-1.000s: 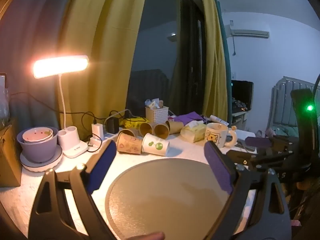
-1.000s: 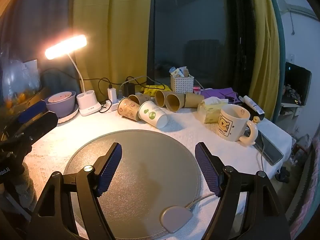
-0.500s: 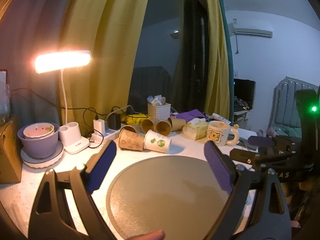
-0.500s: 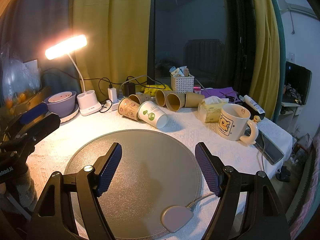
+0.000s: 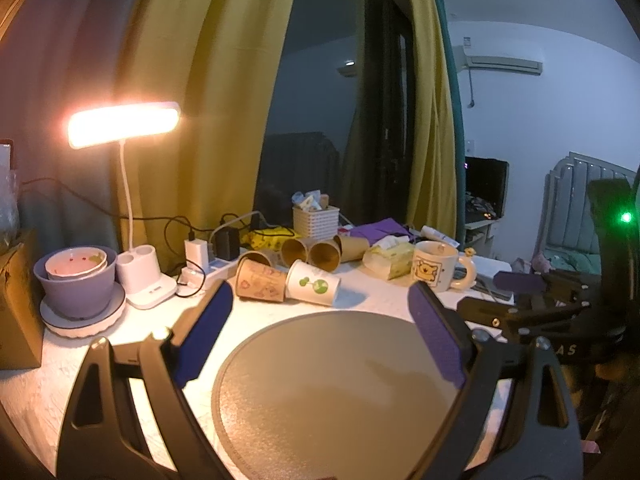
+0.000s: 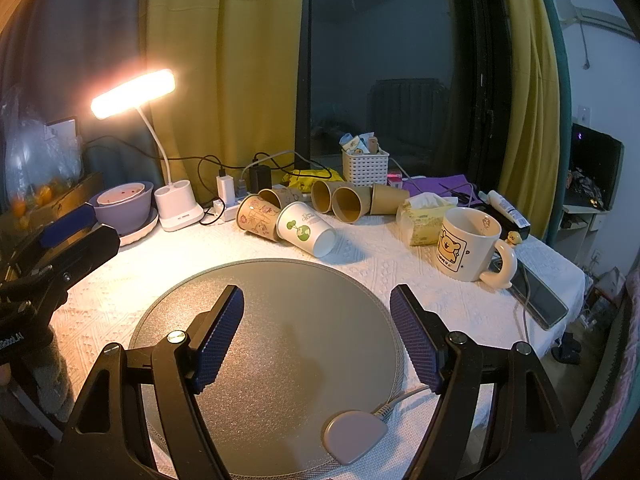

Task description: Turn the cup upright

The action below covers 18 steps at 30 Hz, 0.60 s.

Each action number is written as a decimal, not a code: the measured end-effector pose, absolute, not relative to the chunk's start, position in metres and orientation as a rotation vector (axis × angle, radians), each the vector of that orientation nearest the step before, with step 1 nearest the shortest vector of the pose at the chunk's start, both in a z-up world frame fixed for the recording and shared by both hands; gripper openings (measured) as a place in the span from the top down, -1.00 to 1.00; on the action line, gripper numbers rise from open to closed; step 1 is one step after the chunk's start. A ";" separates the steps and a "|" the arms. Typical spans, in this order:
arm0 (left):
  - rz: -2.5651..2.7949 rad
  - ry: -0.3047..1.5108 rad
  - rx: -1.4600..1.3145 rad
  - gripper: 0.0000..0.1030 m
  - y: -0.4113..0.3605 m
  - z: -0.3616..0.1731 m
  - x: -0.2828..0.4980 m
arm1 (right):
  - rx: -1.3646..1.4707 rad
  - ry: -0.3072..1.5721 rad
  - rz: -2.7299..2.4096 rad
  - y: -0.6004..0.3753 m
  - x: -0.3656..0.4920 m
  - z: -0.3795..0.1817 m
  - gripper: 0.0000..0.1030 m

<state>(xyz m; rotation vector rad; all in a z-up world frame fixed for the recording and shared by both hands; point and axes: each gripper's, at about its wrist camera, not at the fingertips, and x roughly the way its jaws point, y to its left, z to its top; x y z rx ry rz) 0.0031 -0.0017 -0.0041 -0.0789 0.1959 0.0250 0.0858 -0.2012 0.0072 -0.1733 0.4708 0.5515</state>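
Several paper cups lie on their sides at the back of the table. The nearest is a white cup with a green globe print [image 5: 313,288] [image 6: 306,234]; a brown printed cup [image 5: 260,281] [image 6: 258,216] lies to its left, touching it. Plain brown cups [image 5: 325,254] [image 6: 347,204] lie behind. My left gripper [image 5: 320,316] is open and empty, above a round grey mat [image 5: 336,392], short of the cups. My right gripper [image 6: 318,322] is open and empty over the same mat [image 6: 280,360]. Each gripper shows at the edge of the other's view.
A white bear mug [image 6: 472,244] stands upright at right, beside a tissue pack [image 6: 424,218] and a phone [image 6: 536,300]. A lit desk lamp [image 6: 176,208], a purple bowl [image 6: 124,204], a power strip with cables [image 6: 228,200] and a white basket [image 6: 365,168] line the back. A grey puck [image 6: 352,434] lies on the mat's front.
The left gripper has tilted up and drawn back slightly, so the table sits lower in its view. The right gripper has barely moved. Both stay open.
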 end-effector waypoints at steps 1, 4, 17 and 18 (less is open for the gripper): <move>0.024 0.196 -0.079 -0.75 -0.001 -0.004 0.003 | -0.174 0.470 0.550 -0.201 0.086 0.007 -0.52; 0.024 0.195 -0.078 -0.75 -0.001 -0.004 0.004 | -0.174 0.472 0.550 -0.201 0.086 0.007 -0.52; 0.022 0.197 -0.080 -0.75 0.000 -0.004 0.004 | -0.174 0.472 0.551 -0.201 0.086 0.007 -0.52; 0.023 0.196 -0.079 -0.75 0.000 -0.004 0.004 | -0.174 0.471 0.550 -0.201 0.086 0.007 -0.52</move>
